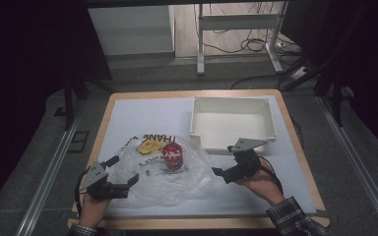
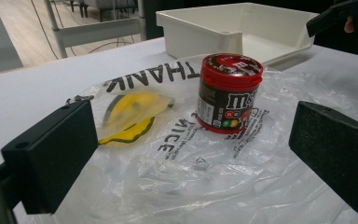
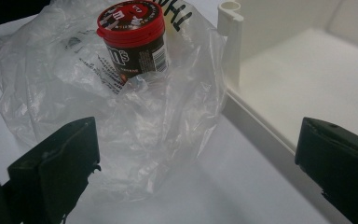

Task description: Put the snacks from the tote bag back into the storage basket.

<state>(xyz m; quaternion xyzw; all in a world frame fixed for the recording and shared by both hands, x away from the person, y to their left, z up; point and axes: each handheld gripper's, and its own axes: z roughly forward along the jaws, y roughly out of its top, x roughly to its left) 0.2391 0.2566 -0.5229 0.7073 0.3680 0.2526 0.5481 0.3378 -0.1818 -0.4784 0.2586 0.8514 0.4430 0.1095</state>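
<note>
Two hand-held grippers flank a clear plastic bag (image 1: pixel 165 172) spread on a white-topped table (image 1: pixel 142 113), both with jaws wide apart and holding nothing. At the near left, the left gripper (image 1: pixel 123 183) hovers at the bag's near-left edge; at the right, the right gripper (image 1: pixel 220 173) sits just off the bag's right edge.

The risks lie in the film itself. It looks thin and slack, so jaws closing on it could catch only a loose fold and slip off. Any tug on the bag could also topple the candy jar (image 1: pixel 172 157), which stands upright on top of the film near its middle, and send it rolling.

The bag is transparent, heavily crumpled and glossy, printed with dark lettering, and lies flat rather than bunched. The jar is a short dark cylinder with a red lid (image 2: pixel 231 65) and a red base band. Just left of the jar, a yellow item (image 1: pixel 149 146) shows through the plastic. Whether it lies inside the bag or under it cannot be told.

Farther back at the right, a white tray (image 1: pixel 270 118) sits empty, its near corner close to the bag's far-right edge.
</note>
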